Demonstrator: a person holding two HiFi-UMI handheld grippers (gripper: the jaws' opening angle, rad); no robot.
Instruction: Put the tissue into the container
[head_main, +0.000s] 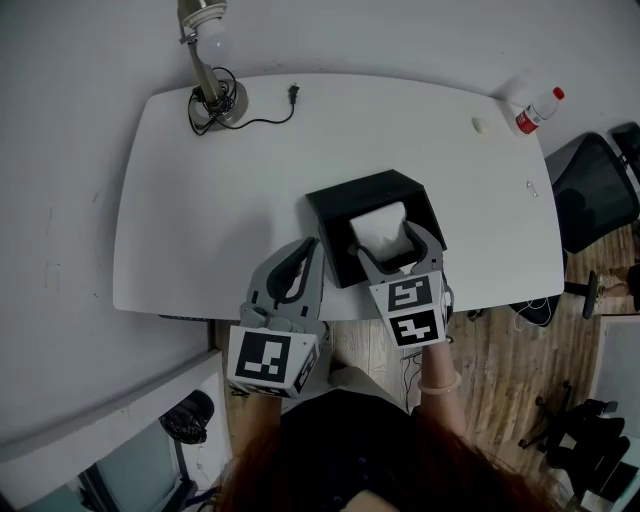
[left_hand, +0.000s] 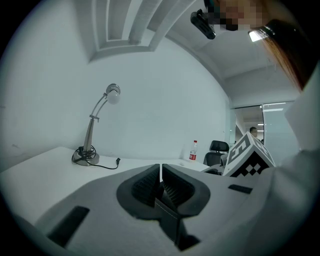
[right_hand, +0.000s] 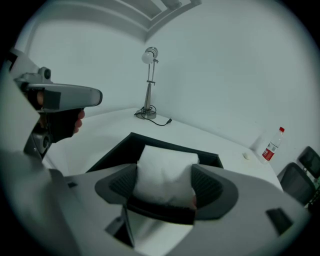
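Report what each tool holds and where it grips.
Right tool pinches the white tissue by its sides, over the black container. Left tool is shut, holding nothing.

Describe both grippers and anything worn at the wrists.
The left gripper and right gripper are pale grey moulded shells with two curved fingers lined with dark ribbing. Each carries a white cube printed with black square markers. A light bracelet circles the right wrist.

tissue (right_hand: 165, 170) partly hidden by jaws, chair (head_main: 590, 190) cropped

White table (head_main: 200, 220), desk lamp (head_main: 207, 75), black office chair (head_main: 590, 195), wooden floor (head_main: 500, 365).
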